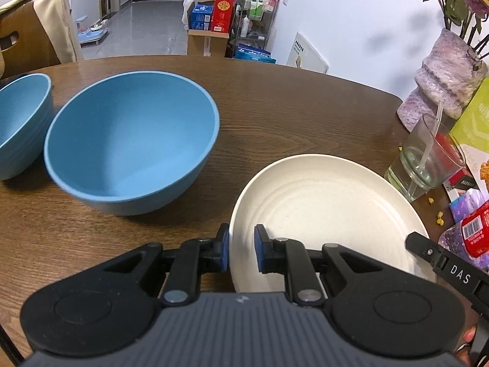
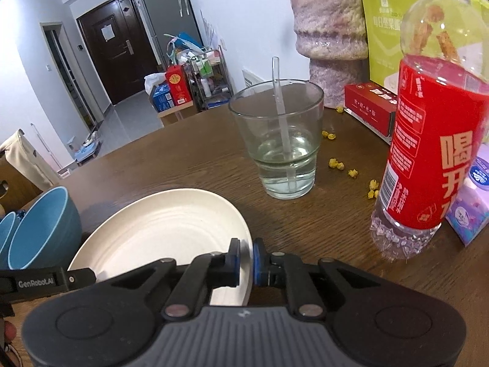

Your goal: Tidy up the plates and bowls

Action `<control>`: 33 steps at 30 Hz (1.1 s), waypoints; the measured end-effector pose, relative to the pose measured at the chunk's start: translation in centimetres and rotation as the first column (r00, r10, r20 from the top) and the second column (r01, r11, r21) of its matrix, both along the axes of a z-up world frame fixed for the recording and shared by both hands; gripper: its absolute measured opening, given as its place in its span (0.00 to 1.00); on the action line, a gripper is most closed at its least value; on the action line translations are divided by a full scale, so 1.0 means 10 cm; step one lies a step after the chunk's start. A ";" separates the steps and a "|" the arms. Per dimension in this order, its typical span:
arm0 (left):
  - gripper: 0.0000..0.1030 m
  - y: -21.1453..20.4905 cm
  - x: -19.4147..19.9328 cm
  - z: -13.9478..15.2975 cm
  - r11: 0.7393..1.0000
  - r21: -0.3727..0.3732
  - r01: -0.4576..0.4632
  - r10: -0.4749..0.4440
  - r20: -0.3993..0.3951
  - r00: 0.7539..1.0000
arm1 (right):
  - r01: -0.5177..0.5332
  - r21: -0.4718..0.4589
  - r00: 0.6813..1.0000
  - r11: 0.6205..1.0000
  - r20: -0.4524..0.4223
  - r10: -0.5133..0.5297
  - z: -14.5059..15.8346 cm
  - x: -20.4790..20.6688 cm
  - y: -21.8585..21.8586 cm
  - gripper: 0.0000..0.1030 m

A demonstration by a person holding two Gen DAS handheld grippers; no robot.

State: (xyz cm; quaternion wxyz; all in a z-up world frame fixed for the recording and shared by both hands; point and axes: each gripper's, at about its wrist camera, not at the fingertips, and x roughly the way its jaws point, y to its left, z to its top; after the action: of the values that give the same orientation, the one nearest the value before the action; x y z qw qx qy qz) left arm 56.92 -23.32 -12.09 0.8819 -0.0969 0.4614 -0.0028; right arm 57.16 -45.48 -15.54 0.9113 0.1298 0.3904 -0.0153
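A cream plate (image 1: 324,211) lies near the front of the brown table, and both grippers hold it by its rim. My left gripper (image 1: 241,250) is shut on the plate's left edge, one blue pad outside the rim and one inside. On the opposite side, my right gripper (image 2: 246,260) is shut on the right edge of the same plate (image 2: 159,232). A large blue bowl (image 1: 131,140) stands left of the plate, with a second blue bowl (image 1: 21,122) further left. In the right wrist view both bowls (image 2: 42,226) show at the left edge.
A glass of water with a straw (image 2: 281,143) stands just behind the plate. A red-labelled bottle (image 2: 428,153), a purple vase (image 1: 449,76), snack packets and small yellow crumbs (image 2: 336,165) crowd the table's right side. A chair (image 1: 33,27) stands behind the table (image 1: 290,107) at the left.
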 end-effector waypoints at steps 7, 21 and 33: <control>0.16 0.12 -0.16 0.06 1.000 0.000 0.001 -0.001 0.016 1.000 | 0.006 0.017 1.000 1.000 0.009 -0.006 0.04 -0.16 0.11 0.09; 0.17 0.48 -0.50 0.25 1.000 0.003 -0.010 0.010 0.059 0.998 | -0.004 0.037 0.999 0.999 0.035 0.003 0.15 -0.45 0.45 0.09; 0.17 0.78 -0.79 0.34 1.000 -0.011 -0.027 0.027 0.066 0.997 | -0.024 0.047 0.998 0.999 0.053 0.021 0.25 -0.74 0.75 0.09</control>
State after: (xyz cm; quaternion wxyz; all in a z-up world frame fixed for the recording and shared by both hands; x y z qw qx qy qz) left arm 49.02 -15.50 -8.70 0.8961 -0.1075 0.4306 0.0037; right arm 49.79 -38.01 -13.05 0.9181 0.1472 0.3680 0.0077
